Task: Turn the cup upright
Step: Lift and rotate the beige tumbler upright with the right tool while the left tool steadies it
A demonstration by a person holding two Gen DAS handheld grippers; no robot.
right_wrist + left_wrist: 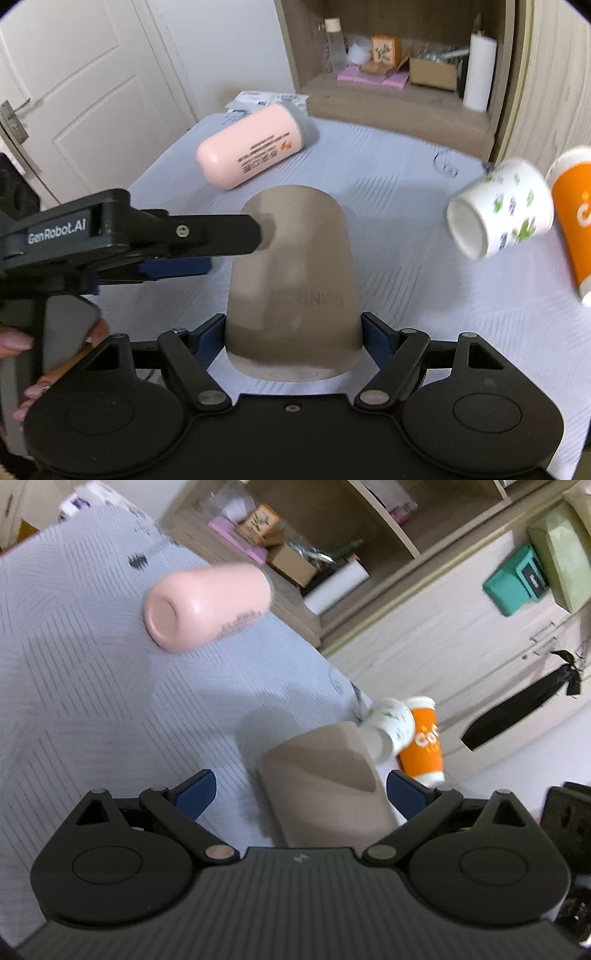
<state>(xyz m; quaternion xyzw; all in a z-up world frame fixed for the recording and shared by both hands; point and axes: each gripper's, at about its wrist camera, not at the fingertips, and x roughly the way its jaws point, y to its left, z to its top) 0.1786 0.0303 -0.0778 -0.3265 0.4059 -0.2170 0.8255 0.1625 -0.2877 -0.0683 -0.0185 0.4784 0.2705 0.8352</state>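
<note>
Four vessels on the pale bedspread [424, 229]. Centre stage, the taupe cup [295, 280], raised lettering on its wall too blurred to read, sits between the blue pads of the right gripper [294, 341], which is clamped on its sides near one end. The left gripper [299, 794] has its fingers spread wide, nothing gripped; from the right wrist view its black body reads "GenRobot.AI" and one fingertip [255, 232] reaches the cup's far end. Beyond, a pink bottle [255, 146] lies on its side, dark print along it, unreadable. Off right, a white floral mug [506, 206] tips over against an orange paper cup [576, 221]. What's inside any of them, cannot tell.
</note>
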